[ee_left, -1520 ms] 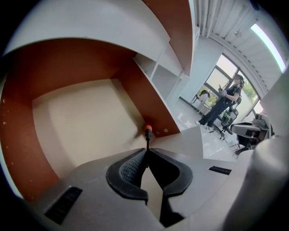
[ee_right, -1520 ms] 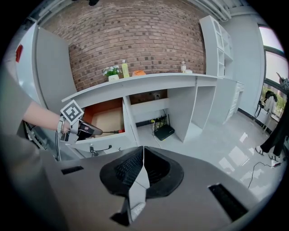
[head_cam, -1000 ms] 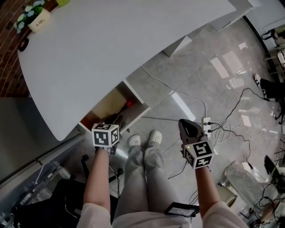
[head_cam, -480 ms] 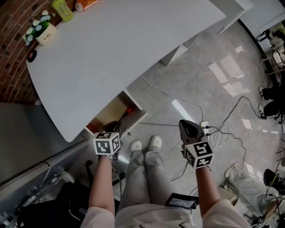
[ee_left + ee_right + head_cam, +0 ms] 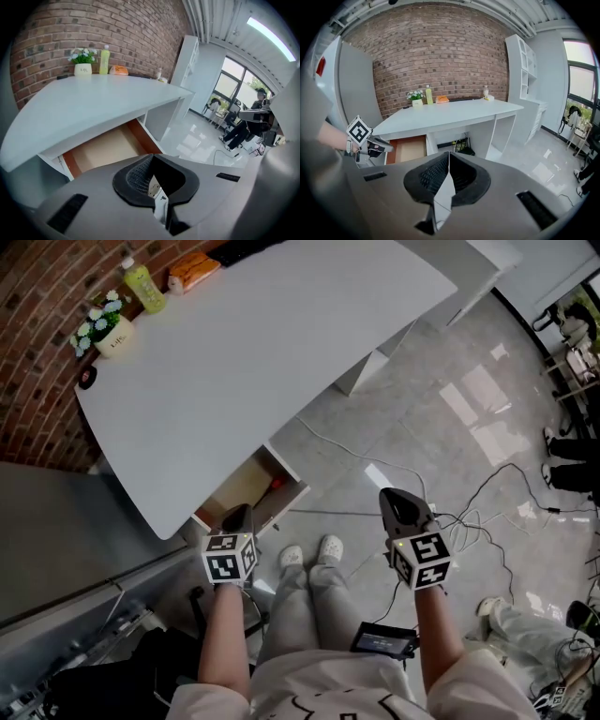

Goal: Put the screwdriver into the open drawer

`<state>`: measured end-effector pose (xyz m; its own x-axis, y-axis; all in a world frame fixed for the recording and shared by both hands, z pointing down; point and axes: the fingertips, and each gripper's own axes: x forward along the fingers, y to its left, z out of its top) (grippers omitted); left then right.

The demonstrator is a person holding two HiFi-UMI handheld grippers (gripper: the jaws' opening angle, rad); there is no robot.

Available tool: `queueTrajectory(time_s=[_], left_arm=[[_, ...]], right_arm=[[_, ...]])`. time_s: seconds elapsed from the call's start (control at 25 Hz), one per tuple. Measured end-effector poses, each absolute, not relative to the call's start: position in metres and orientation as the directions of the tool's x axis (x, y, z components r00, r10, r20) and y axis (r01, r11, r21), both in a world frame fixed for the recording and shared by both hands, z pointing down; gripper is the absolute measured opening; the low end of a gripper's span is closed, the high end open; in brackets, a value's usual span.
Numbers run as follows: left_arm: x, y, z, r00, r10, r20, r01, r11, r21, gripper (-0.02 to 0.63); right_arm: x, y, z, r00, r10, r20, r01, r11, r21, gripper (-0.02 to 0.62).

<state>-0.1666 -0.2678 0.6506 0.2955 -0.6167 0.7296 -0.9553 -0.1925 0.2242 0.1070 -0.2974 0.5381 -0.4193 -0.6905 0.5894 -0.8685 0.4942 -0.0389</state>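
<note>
Trouble could start with the tool itself, since neither gripper holds it. The left gripper [image 5: 236, 519] has its fingers pressed together on nothing, just beside the near end of the open white drawer with a pale wooden bottom [image 5: 289, 471]. The right gripper [image 5: 393, 499], fingers likewise closed and empty, hangs well apart to the right over the glossy grey tiled floor [image 5: 441, 418]. The only candidate for the screwdriver is a small red object [image 5: 276, 484] lying inside the drawer by its right wall, and it is too small to identify for certain. If it is the screwdriver, the task looks done. The remaining hazard is then the left gripper bumping the drawer's rim, or reaching in and dragging the tool back out. If it is something else, the tool has yet to be found, and nothing like it shows on the broad white table [image 5: 253, 352] above the drawer. Thin white cables [image 5: 337, 439] trail across the floor close to the person's white shoes [image 5: 307, 552], so a careless step toward the drawer could snag one.
</note>
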Motion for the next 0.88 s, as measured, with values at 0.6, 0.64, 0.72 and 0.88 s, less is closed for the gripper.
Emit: queueTrajectory(time_s=[0.6, 0.64, 0.72, 0.88], left_arm=[[-0.172, -0.281, 0.525, 0.298, -0.757, 0.581, -0.954, -0.231, 0.189, 0.011], [-0.173, -0.281, 0.518, 0.296, -0.766, 0.57, -0.955, -0.229, 0.188, 0.011], [-0.177, -0.28, 0.501, 0.29, -0.789, 0.542, -0.957, -0.223, 0.186, 0.011], [-0.183, -0.278, 0.466, 0.28, -0.832, 0.48, -0.959, -0.224, 0.171, 0.011]], right_arm=[[0.114, -0.303, 0.45, -0.423, -0.754, 0.502, -0.872, 0.489, -0.002, 0.019], [0.114, -0.303, 0.445, -0.424, -0.757, 0.498, -0.871, 0.491, 0.004, 0.02], [0.114, -0.302, 0.434, -0.427, -0.761, 0.489, -0.867, 0.498, 0.018, 0.02], [0.113, -0.295, 0.413, -0.43, -0.774, 0.464, -0.856, 0.513, 0.061, 0.02]])
